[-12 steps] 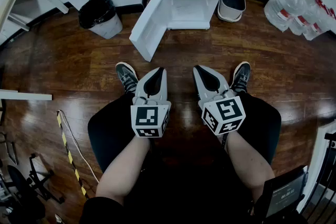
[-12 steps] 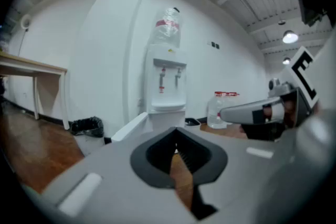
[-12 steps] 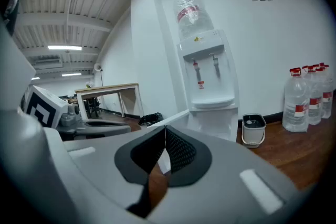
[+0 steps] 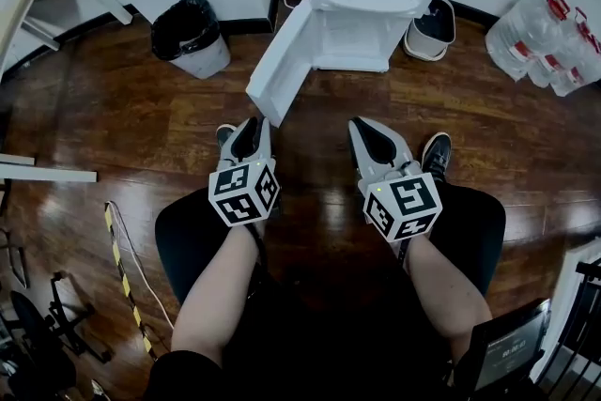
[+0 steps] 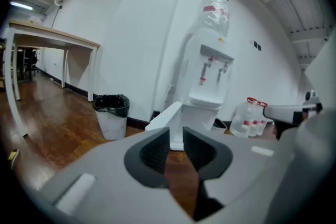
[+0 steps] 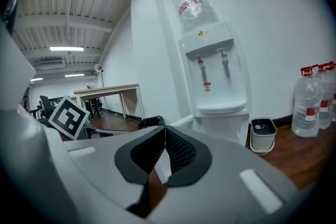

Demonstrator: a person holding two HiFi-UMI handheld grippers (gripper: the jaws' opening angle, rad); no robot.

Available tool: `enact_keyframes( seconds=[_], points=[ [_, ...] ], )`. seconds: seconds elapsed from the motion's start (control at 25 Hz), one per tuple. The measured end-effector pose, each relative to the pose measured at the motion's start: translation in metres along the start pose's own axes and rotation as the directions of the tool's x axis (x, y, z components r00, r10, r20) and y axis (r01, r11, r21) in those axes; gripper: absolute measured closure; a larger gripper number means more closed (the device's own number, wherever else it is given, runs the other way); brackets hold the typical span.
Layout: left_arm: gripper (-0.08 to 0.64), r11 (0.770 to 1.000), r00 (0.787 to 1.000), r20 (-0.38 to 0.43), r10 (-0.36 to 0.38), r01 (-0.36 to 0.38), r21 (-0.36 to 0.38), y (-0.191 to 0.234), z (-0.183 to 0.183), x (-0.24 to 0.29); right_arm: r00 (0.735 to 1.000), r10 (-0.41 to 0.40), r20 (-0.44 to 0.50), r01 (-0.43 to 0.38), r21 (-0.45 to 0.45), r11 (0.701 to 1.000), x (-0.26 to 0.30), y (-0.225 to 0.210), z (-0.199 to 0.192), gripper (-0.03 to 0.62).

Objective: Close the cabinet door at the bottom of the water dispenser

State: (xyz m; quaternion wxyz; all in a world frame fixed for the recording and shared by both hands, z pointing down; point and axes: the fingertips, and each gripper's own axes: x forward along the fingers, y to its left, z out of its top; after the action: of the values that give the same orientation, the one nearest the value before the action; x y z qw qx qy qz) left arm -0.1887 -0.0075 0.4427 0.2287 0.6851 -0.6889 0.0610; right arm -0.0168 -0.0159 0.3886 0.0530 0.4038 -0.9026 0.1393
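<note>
The cabinet door [image 4: 280,63] stands swung open leftward from the water dispenser [image 4: 362,5] at upper centre of the frame, well apart from both grippers. The left gripper [image 4: 248,131], its jaws slightly parted and empty, should push the door's outer face near its free edge; the right gripper [image 4: 372,134] is clenched on nothing. A trash bin [image 4: 192,35] at upper left and water bottles [image 4: 545,42] at right seem clear of its swing.

The floor [image 4: 122,117] is being viewed steeply from above by the head cam, water dispenser [image 4: 371,5] at top edge. It's being faced near-level from low & well back by both gripper views; dispenser, bin [image 4: 191,33] & bottles [image 4: 540,38] are being shared by all 3.
</note>
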Motion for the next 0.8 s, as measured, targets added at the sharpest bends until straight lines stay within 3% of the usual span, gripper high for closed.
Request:
enact_keyframes(
  seconds=[0.36,0.52,0.8],
  points=[
    [0.422,0.982,0.992,-0.075,0.102,-0.112,-0.153,0.056,0.013,0.059,1.0,0.025,0.005,-0.025,0.009,1.0,0.04,-0.017,0.017,0.588],
    [0.407,0.977,0.985,-0.104,0.138,-0.152,-0.151,0.067,0.009,0.074,1.0,0.027,0.003,-0.027,0.006,1.0,0.049,-0.025,0.019,0.588],
    [0.4,0.981,0.98,-0.153,0.123,-0.144,-0.13,0.069,0.004,0.099,1.0,0.017,0.013,-0.017,0.032,0.999,0.064,-0.04,0.03,0.588]
  ],
)
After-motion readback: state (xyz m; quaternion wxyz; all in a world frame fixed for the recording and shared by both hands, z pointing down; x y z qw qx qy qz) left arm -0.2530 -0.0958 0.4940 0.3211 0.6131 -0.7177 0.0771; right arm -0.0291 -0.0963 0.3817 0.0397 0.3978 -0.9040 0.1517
